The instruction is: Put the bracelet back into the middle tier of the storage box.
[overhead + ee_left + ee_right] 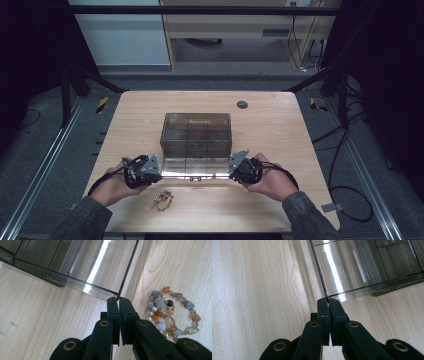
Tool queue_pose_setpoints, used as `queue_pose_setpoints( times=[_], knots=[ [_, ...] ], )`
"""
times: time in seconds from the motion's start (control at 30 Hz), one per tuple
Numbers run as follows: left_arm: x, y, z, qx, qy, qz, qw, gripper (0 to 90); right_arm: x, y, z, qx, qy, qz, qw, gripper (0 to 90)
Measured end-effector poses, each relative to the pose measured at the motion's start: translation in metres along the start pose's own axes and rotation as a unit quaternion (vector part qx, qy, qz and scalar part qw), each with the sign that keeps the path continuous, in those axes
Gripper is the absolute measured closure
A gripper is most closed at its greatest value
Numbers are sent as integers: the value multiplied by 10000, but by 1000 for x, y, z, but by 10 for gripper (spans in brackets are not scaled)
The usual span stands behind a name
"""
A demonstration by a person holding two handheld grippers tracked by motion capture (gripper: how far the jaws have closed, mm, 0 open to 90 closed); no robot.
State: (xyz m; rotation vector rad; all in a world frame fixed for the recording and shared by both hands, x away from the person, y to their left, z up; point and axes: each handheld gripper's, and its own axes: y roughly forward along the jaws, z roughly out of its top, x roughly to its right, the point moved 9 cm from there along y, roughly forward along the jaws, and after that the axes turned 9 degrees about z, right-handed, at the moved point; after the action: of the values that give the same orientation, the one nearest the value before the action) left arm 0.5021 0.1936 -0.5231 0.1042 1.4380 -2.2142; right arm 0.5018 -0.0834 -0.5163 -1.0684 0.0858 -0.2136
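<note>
on the pale wood counter [280, 115] at frame centre, your left claw [159, 172] and right claw [231, 171] each pinch a front corner of the clear panel [195, 169] folded down from the smoky box [196, 134]: thin, stiff, slick, likely brittle, so grip the corners gently.

A beaded bracelet [172, 312] lies on the wooden table [280, 125].

Lab: framed wooden table [280, 115], loose floor cables [345, 150].

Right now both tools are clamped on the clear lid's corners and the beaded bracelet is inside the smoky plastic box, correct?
Not quite. The high view shows the beaded stone bracelet on the wooden table, outside the smoky plastic box. Both tools do pinch the clear lid.
</note>
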Motion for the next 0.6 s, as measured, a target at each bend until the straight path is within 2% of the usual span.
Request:
queue_pose_setpoints(
  times=[0.6],
  knots=[
    [1, 1, -2, 113, -105, 14, 9999, 873, -2, 2, -1, 26, 33, 48, 10000, 883]
  ],
)
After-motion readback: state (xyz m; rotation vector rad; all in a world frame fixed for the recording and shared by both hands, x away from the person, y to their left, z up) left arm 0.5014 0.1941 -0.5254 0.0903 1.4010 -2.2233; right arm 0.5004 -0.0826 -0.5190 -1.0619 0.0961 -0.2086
